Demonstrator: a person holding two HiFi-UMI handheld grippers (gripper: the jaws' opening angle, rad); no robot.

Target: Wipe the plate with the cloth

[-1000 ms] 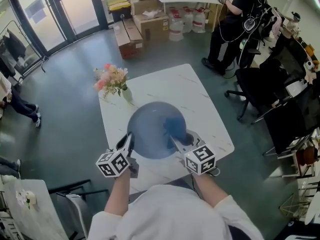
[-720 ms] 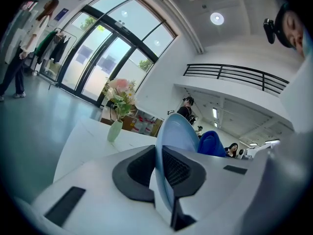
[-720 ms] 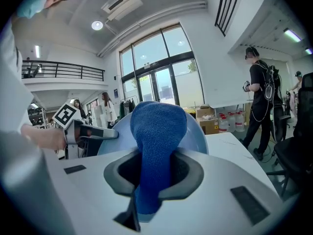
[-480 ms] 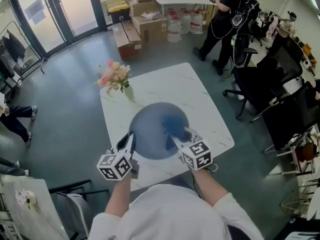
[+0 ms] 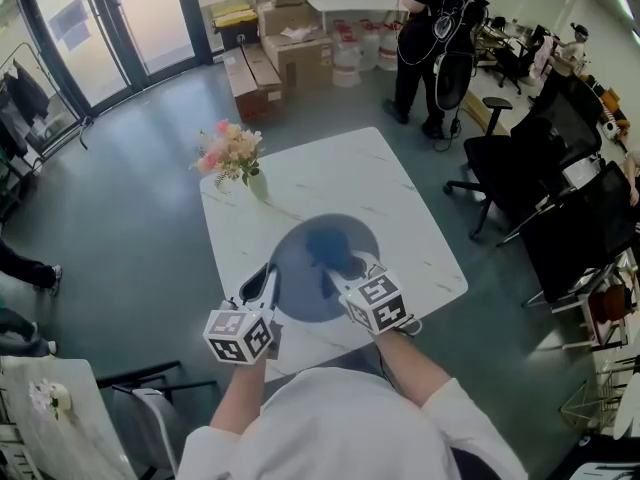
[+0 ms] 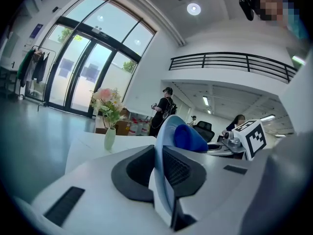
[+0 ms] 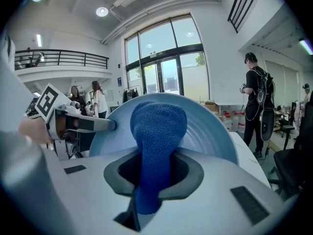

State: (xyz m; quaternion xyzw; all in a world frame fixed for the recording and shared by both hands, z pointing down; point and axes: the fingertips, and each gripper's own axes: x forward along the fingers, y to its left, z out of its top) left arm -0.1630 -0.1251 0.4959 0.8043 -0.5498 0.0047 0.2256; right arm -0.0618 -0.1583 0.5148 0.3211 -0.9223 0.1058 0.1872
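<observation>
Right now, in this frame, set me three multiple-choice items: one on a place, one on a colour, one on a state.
1. Where on the table is the flower vase? A far left corner; B right edge; C nearest the person.
2. The cloth is: A white; B blue; C red.
3. The left gripper is: A open; B shut on the cloth; C shut on the plate.
Answers: 1 A, the head view shows it there; 2 B, blue in the right gripper view; 3 C, its jaws clamp the plate's rim.
</observation>
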